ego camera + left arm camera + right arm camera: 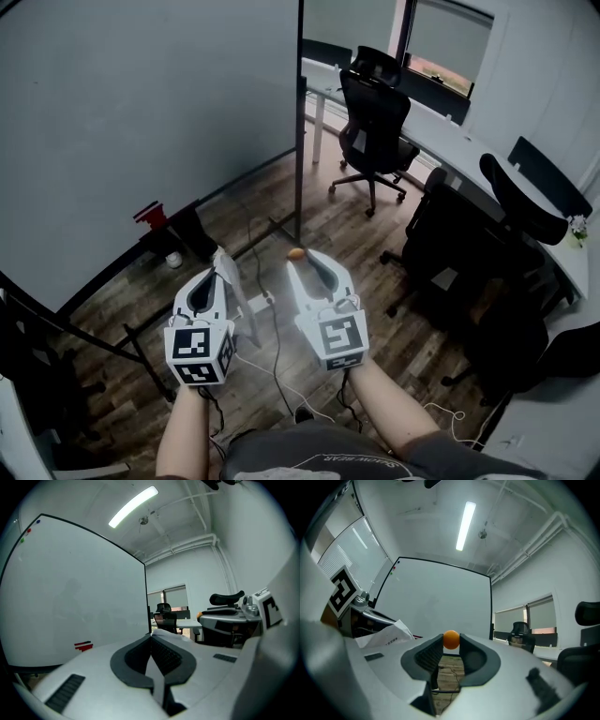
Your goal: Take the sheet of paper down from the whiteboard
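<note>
- Out in front of the person, the left forearm and right forearm stretch forward side by side. Both are held about level, and the marker cubes face back at the head camera.
- left tongs: jaws pressed together on the sheet of paper. The paper runs down through the gap between the pads, and a bit pokes out past the tips.
- From the right gripper view you can see that same sheet sticking out of the left tongs. It's a bit crumpled with some print on it, too small to read. It's up in the air, clear of the whiteboard.
- right tongs: clamped on a small orange ball, pinched right at the tips with wood floor showing in the gap underneath.
- The two tongs sit just beside each other, not touching, both aimed toward the board's right edge.
- Counts, for what it's worth: two tongs, one sheet, one orange ball, one whiteboard on a stand.
- One red thing sits on the board's ledge, can't tell what exactly.
- Three little coloured dots (red, blue, green) sit up in the board's top corner in the left gripper view.
- Three black office chairs stand off to the right, by a long white surface.
</note>
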Demonstrator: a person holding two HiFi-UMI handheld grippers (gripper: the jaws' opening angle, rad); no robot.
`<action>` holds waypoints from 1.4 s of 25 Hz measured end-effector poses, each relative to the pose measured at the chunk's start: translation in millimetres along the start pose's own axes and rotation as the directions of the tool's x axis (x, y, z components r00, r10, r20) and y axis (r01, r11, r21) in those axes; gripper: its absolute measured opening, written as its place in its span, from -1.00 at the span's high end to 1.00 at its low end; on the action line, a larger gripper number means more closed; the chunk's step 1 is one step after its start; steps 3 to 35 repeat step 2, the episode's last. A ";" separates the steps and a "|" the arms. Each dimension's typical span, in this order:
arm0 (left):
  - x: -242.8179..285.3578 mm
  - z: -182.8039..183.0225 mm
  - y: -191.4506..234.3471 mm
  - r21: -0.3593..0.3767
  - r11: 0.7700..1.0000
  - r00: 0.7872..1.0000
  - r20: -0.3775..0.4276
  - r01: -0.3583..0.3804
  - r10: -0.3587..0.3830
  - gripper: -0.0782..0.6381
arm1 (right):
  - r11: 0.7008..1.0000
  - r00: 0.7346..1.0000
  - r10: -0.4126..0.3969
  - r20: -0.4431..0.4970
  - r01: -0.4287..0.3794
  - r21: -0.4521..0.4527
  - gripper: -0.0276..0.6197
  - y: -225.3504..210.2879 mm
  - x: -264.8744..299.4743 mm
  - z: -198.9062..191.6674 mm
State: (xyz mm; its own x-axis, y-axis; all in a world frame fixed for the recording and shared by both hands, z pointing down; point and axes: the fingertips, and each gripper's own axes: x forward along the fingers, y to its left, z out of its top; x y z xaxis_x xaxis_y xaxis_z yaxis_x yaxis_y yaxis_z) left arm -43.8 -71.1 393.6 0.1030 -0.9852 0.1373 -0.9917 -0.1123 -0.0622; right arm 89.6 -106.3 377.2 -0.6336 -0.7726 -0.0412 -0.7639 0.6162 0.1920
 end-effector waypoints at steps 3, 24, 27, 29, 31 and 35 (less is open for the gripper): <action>-2.6 -0.1 3.6 0.007 1.000 1.000 -0.001 0.016 -0.016 0.74 | 1.000 1.000 -0.011 -0.005 0.011 0.006 0.57 5.7 1.2 1.3; -2.6 -0.1 3.6 0.007 1.000 1.000 -0.001 0.016 -0.016 0.74 | 1.000 1.000 -0.011 -0.005 0.011 0.006 0.57 5.7 1.2 1.3; -2.6 -0.1 3.6 0.007 1.000 1.000 -0.001 0.016 -0.016 0.74 | 1.000 1.000 -0.011 -0.005 0.011 0.006 0.57 5.7 1.2 1.3; -2.6 -0.1 3.6 0.007 1.000 1.000 -0.001 0.016 -0.016 0.74 | 1.000 1.000 -0.011 -0.005 0.011 0.006 0.57 5.7 1.2 1.3; -2.6 -0.1 3.6 0.007 1.000 1.000 -0.001 0.016 -0.016 0.74 | 1.000 1.000 -0.011 -0.005 0.011 0.006 0.57 5.7 1.2 1.3; -2.6 -0.1 3.6 0.007 1.000 1.000 -0.001 0.016 -0.016 0.74 | 1.000 1.000 -0.011 -0.005 0.011 0.006 0.57 5.7 1.2 1.3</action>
